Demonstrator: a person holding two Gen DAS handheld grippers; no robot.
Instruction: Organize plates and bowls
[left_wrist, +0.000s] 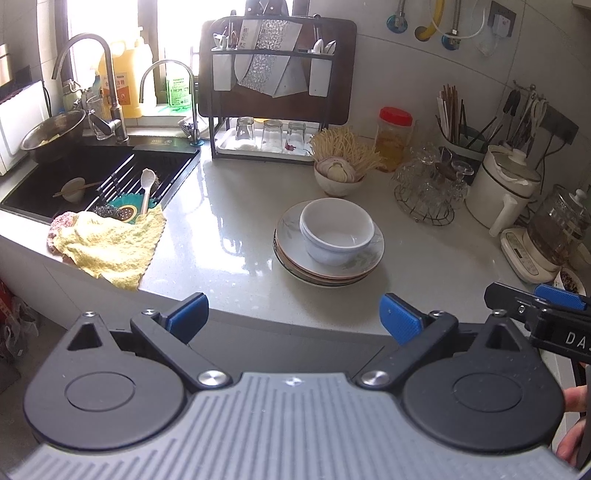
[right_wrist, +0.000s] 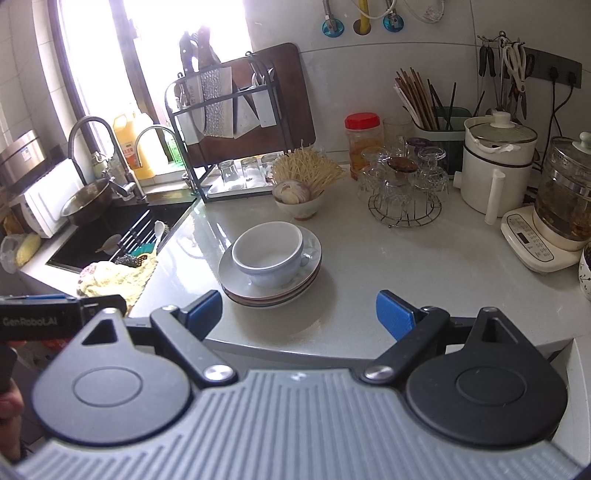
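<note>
A stack of plates (left_wrist: 291, 254) (right_wrist: 236, 284) sits on the pale counter with white bowls (left_wrist: 338, 230) (right_wrist: 269, 254) nested on top. My left gripper (left_wrist: 293, 319) hangs open at the counter's near edge, short of the stack, nothing between its blue pads. My right gripper (right_wrist: 299, 312) is also open and empty, just in front of the stack and slightly to its right. Each gripper shows at the edge of the other's view: the right one (left_wrist: 546, 306) at right, the left one (right_wrist: 55, 314) at left.
A sink (left_wrist: 92, 177) with a spoon, a steel bowl and a yellow cloth (left_wrist: 110, 243) lies left. Behind the stack stand a bowl of garlic (left_wrist: 338, 177), a glass rack (left_wrist: 428, 188), a white kettle (left_wrist: 506, 184) and a dish rack (left_wrist: 273, 96). A person's hand (left_wrist: 572, 443) is visible at lower right.
</note>
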